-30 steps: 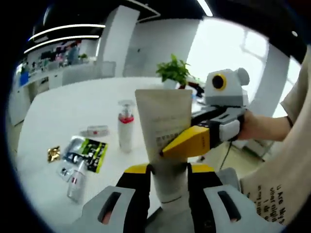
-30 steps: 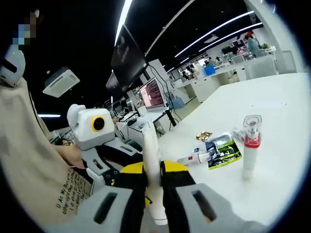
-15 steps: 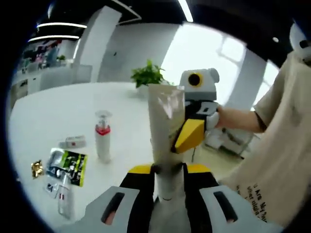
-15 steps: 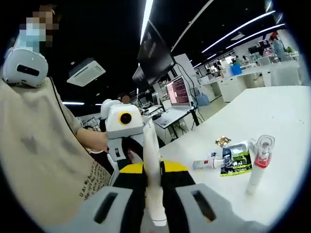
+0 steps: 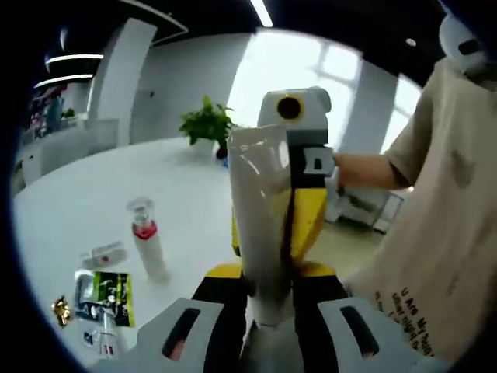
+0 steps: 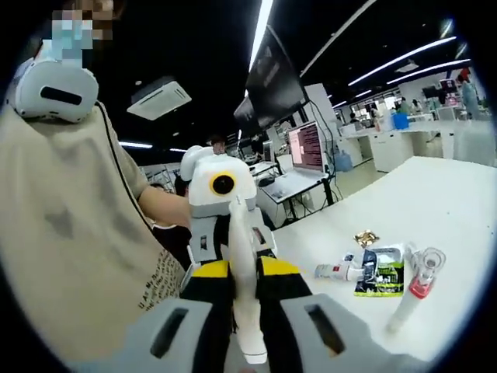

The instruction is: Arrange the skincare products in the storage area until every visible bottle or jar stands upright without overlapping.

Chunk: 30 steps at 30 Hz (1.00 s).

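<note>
The white round worktop [image 5: 85, 210] lies broadly bare beyond a clear pump bottle with a red collar [image 5: 145, 242] standing upright near a green-and-black sachet [image 5: 103, 295]. Above its near edge, both the left hand-held gripper [image 5: 268, 284] and right hand-held gripper [image 6: 242, 291] clamp one beige squeeze tube [image 5: 262, 210], held in the air.

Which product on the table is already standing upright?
The clear pump bottle with the red collar, standing on the white table. The small white tube beside the green sachet lies on its side.
</note>
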Available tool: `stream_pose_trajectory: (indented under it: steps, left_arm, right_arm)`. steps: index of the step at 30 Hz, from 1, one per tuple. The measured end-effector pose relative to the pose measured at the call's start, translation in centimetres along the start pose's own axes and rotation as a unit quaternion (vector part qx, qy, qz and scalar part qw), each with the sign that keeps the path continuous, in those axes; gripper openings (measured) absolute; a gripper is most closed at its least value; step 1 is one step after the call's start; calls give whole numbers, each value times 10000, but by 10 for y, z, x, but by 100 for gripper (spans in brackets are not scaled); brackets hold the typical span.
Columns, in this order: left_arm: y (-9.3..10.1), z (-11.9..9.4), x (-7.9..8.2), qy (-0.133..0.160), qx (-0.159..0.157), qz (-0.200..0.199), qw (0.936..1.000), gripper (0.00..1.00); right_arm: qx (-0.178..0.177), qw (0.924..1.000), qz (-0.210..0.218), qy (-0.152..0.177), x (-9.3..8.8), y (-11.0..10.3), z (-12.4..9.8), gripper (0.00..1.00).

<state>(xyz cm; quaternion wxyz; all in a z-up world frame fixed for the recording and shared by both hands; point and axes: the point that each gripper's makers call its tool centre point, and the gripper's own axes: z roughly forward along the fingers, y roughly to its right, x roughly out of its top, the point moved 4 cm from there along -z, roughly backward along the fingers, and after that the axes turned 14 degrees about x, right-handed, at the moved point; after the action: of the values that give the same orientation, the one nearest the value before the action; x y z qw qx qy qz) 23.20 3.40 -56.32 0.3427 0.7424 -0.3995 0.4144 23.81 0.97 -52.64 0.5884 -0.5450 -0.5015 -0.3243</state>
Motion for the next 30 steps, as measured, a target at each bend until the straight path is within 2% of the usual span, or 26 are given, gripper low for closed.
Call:
stream_pose_trajectory:
  steps: [4, 8, 14, 17, 23, 30]
  left_arm:
    - [0, -2, 1, -43, -36, 8, 10000, 16]
    - [-6, -3, 3, -7, 129, 467, 9988, 15]
    - [-17, 7, -8, -277, 434, 920, 9944, 15]
    - [-22, 12, -15, -427, 592, 1239, 9896, 15]
    - [-31, 22, -26, -517, 702, 1347, 9870, 15]
    - [-38, 33, -42, -499, 743, 1162, 9892, 16]
  right_arm:
    - [102, 9999, -30, 58, 0, 1, -1, 10]
    - [66, 9990, -450, 27, 2, 3, 0, 11]
    - [-198, 9971, -622, -401, -10, 15, 2, 13]
    - [-354, 9950, -675, -648, -19, 21, 2, 14]
    - [-568, 9931, -591, -833, -31, 32, 0, 15]
    - [-754, 9906, -478, -1033, -47, 42, -1, 16]
